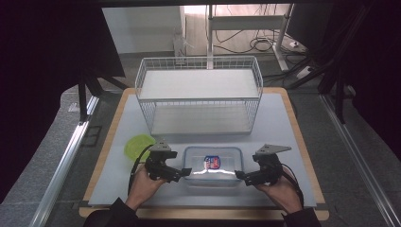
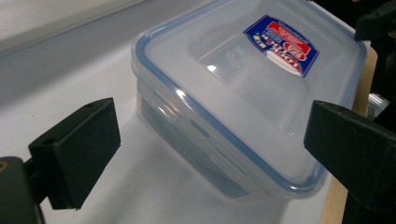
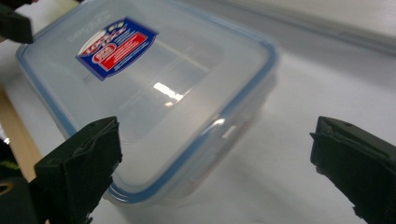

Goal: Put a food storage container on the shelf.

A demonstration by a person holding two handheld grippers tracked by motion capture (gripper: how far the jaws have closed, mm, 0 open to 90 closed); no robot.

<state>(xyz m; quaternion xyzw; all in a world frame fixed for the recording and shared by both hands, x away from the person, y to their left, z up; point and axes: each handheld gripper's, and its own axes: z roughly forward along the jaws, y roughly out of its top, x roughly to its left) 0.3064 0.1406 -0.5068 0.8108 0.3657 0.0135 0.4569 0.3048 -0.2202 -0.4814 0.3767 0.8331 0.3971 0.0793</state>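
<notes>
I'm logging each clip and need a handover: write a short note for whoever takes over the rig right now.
Left gripper: open, at the left end of the box, jaws standing either side of its near left corner, not gripping.
Right gripper: open, at the box's right end, likewise not gripping.
Box: clear, blue-rimmed lid on, flat on the mat near the front edge. A wire rack stands behind it; a green lid lies to the left.
Done: both grippers brought to the box ends.
Left: probably close on the box, or its side latches, and carry on; nothing is lifted or opened yet.
</notes>
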